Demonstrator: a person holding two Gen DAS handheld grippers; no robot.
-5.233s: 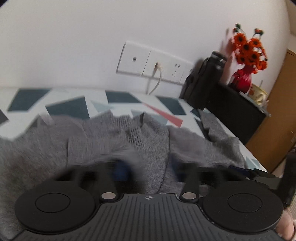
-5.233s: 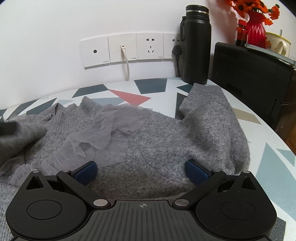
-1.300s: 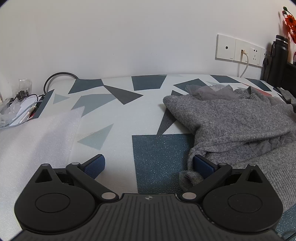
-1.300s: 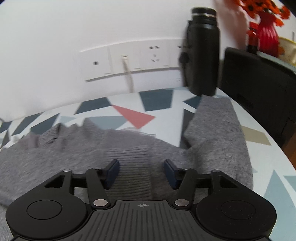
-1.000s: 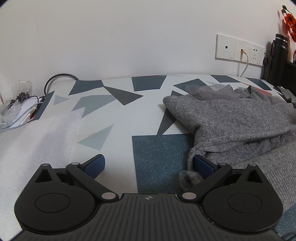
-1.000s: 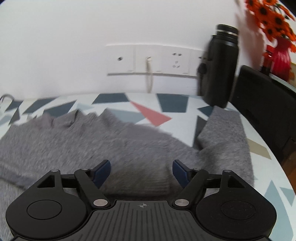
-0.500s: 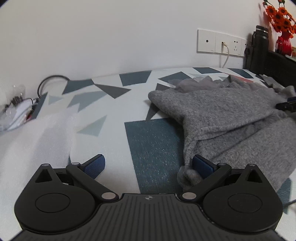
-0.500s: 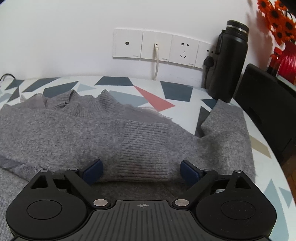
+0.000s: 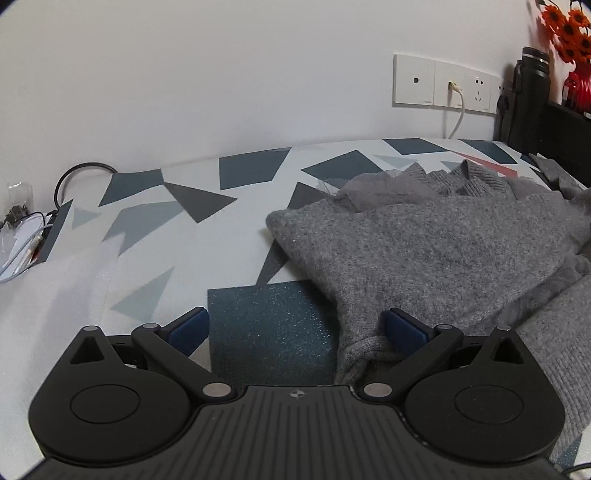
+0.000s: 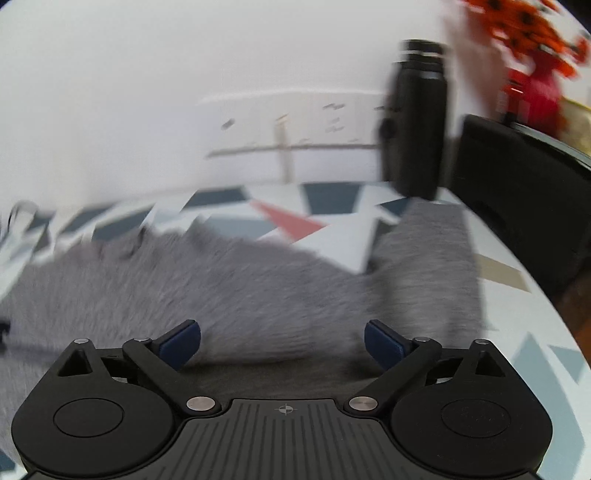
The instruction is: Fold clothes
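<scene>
Sweater (image 9: pixel 436 251), grey knit, lay part-folded on patterned worktop (image 9: pixel 229 258); L gripper (image 9: pixel 295 328) gaped wide at its near hem w/ nothing held, R gripper (image 10: pixel 282 341) likewise wide over its body, prob. lining up next fold

Left wrist view: sharp, even soft indoor light, no glare, faint shadow under grey sweater (image 9: pixel 436 251). Fisheye bends wall sockets (image 9: pixel 447 83) at 1 o'clock; corners vignetted. Right wrist view: heavy motion blur throughout, flowers (image 10: pixel 517 26) at 1 o'clock smeared.
</scene>
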